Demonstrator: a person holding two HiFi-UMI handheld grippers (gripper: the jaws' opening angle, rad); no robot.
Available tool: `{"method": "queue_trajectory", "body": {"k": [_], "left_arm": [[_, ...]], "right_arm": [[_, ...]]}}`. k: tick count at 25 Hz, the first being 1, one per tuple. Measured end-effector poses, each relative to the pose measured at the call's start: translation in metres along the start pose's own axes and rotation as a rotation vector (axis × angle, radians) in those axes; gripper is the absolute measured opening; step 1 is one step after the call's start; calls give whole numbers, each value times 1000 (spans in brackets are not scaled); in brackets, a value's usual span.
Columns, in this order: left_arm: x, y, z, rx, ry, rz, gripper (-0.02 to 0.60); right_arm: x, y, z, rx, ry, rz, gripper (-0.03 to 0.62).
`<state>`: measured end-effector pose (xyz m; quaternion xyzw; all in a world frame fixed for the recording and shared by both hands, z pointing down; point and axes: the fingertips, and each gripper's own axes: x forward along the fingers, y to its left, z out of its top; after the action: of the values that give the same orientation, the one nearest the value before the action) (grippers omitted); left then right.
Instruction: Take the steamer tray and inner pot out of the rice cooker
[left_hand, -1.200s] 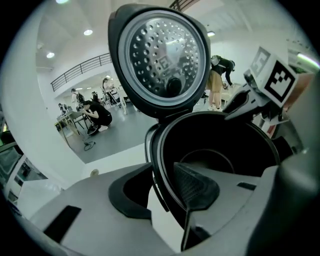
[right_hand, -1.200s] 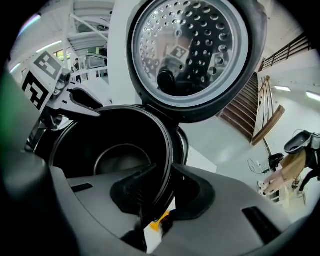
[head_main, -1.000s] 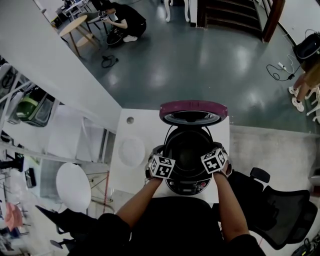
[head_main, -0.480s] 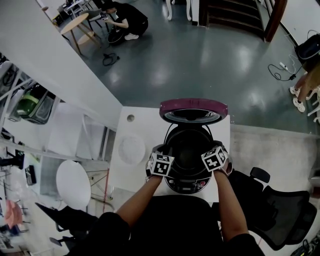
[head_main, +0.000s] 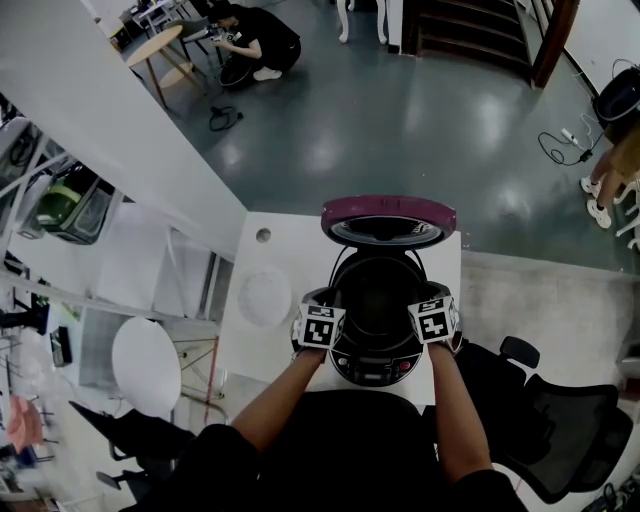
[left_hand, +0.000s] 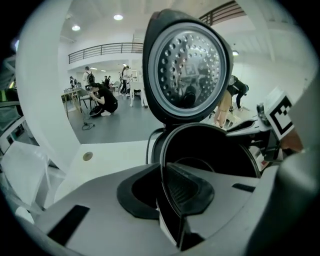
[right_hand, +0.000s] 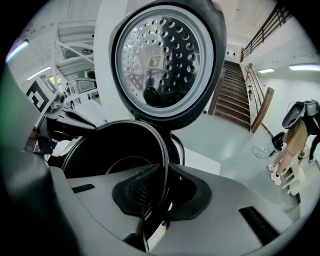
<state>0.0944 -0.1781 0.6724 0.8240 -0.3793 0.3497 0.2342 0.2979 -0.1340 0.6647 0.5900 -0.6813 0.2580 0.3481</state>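
Pot-lifting step: left gripper (left_hand: 164, 192) and right gripper (right_hand: 161, 195) had just been closing, each pinching the rim of the black round inner pot (head_main: 378, 295) between its jaws, inside the open purple-lidded rice cooker (head_main: 375, 366) — next probably needed an even, straight lift.

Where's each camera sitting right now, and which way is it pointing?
Head view: on the head, steeply down at the open rice cooker; both forearms, left gripper, right gripper show.
Left gripper view: along its jaws, just closing on the inner pot's rim, facing the lid.
Right gripper view: the same from the opposite side.
Both share lid and pot.
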Motion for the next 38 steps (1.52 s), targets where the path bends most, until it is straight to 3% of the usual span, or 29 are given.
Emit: {"method": "queue_trajectory", "body": {"k": [17,29,38], "left_arm": [[-55,-4,38,-108,-204,11,29],[-117,-22,62,-156,-343,9,25],[-154,-2,67,-204,-409,45,25]], "right_arm": [[-55,-2,44,72,-179,45,33],[-124,-2,85,6,-328,51,26],[-140,23,114,-13,-373,108,26]]}}
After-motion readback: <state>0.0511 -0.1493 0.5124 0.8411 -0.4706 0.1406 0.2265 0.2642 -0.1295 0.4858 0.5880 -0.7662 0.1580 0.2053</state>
